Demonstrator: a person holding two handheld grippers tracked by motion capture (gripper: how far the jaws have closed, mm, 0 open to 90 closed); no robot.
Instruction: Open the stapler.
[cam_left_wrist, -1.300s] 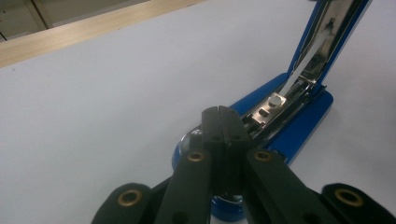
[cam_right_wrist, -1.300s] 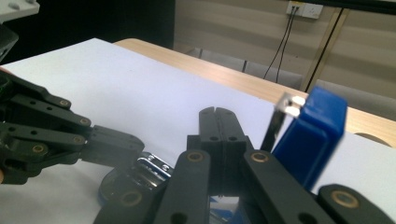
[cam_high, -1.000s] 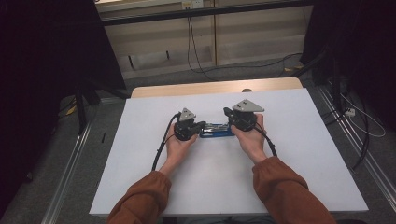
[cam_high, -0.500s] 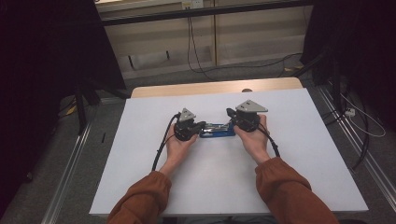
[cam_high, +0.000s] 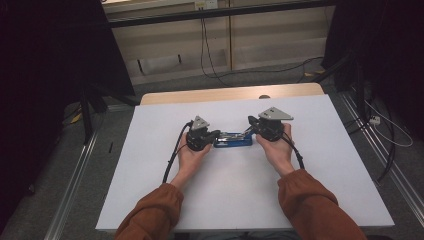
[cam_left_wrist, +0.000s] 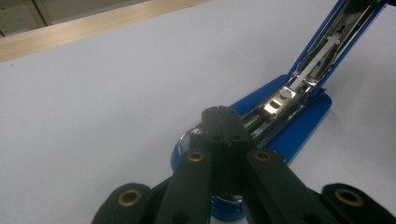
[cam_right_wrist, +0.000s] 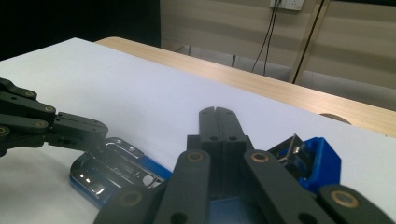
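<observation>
Blue stapler (cam_high: 233, 139) | long axis left-right | top arm raised rightward

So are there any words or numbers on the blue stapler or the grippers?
None can be read.
Blue stapler: no words or numbers show on its blue base or shiny metal.
Left gripper and right gripper: plain black, no label.
White table: blank.
</observation>
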